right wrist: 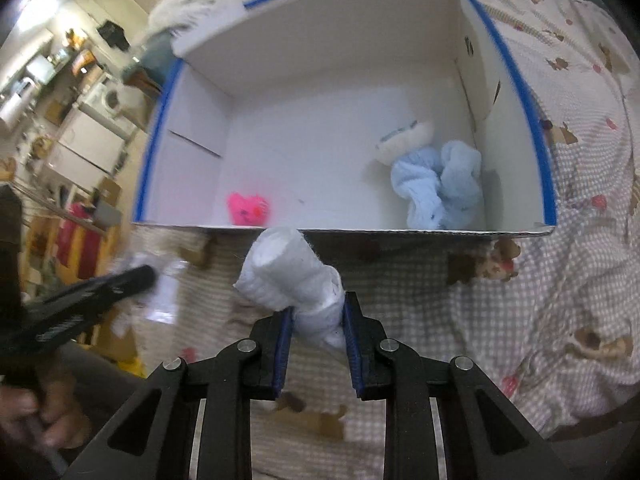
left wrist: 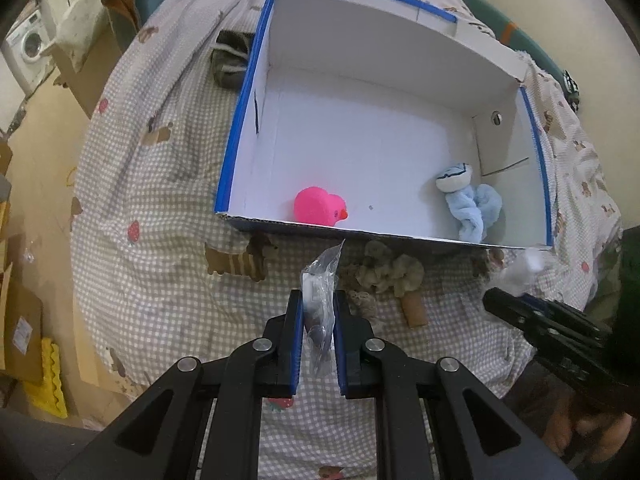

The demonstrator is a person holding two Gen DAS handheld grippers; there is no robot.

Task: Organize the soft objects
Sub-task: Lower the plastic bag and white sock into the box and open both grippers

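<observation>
A white cardboard box (left wrist: 240, 136) with blue-taped rims stands open on the checked bedspread; it also shows in the right wrist view (right wrist: 148, 160). Inside lie a pink rubber duck (left wrist: 318, 206) (right wrist: 248, 209) and a light blue plush toy (left wrist: 472, 200) (right wrist: 438, 184). My left gripper (left wrist: 318, 304) is shut on a small clear plastic bag (left wrist: 320, 288), just in front of the box's near wall. My right gripper (right wrist: 318, 308) is shut on a white soft roll (right wrist: 292, 276), also in front of the near wall; the roll also shows in the left wrist view (left wrist: 524, 268).
The checked bedspread (left wrist: 160, 200) with animal prints covers the bed. A dark bundle (left wrist: 230, 60) lies left of the box. Cardboard boxes and a washing machine (left wrist: 26, 46) stand on the floor at the left. The bed drops off at the left edge.
</observation>
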